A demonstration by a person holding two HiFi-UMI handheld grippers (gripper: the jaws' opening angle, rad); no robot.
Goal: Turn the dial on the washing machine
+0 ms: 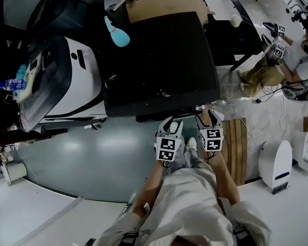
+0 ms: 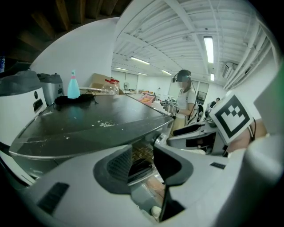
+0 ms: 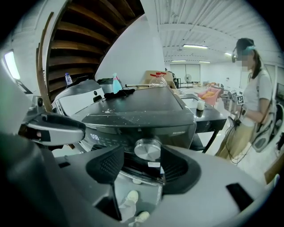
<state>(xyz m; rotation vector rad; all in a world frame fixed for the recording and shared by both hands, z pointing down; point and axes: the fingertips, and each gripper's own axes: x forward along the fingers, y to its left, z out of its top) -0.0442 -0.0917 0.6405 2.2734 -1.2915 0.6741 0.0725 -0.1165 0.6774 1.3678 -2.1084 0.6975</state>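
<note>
A turquoise spray bottle (image 1: 117, 34) stood far on the black washing machine (image 1: 161, 59). Only the right gripper view showed its round silver dial (image 3: 147, 149). The left gripper (image 2: 143, 162) and right gripper (image 3: 142, 164) both gaped, released.

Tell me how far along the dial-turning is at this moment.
Done: nothing provable; whether the dial was turned cannot be told. In hand: right gripper open, the dial framed between its jaws, pads not pressing it; left gripper open and empty, facing the washing machine. Left: likely closing on the dial and turning it.
</note>
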